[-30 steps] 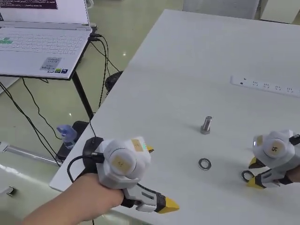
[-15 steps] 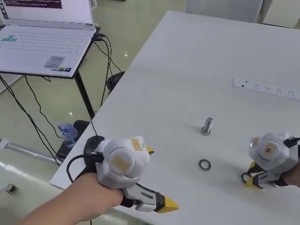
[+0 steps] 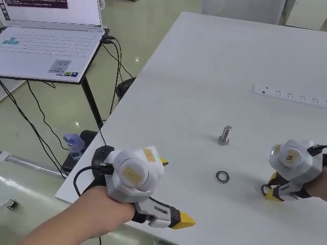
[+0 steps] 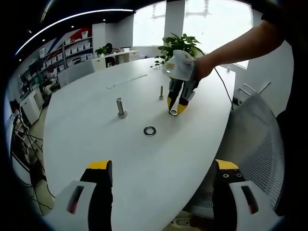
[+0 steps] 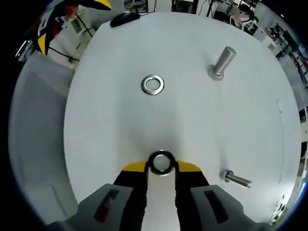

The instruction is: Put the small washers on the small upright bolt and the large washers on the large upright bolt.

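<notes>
With right gripper (image 5: 161, 168) jaws closed on the washer (image 5: 161, 154), low over the bench (image 3: 204, 76) at right near the small bolt (image 5: 236, 179): lift, level the ring, centre over the matching bolt, then release. Hold left gripper (image 4: 162, 168), jaws wide open, clear at the near edge.

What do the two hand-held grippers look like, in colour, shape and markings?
The left gripper and the right gripper each have a rounded white body with a tan square sticker, dark grey jaws and yellow tips. A black cable leaves the left one.
</notes>
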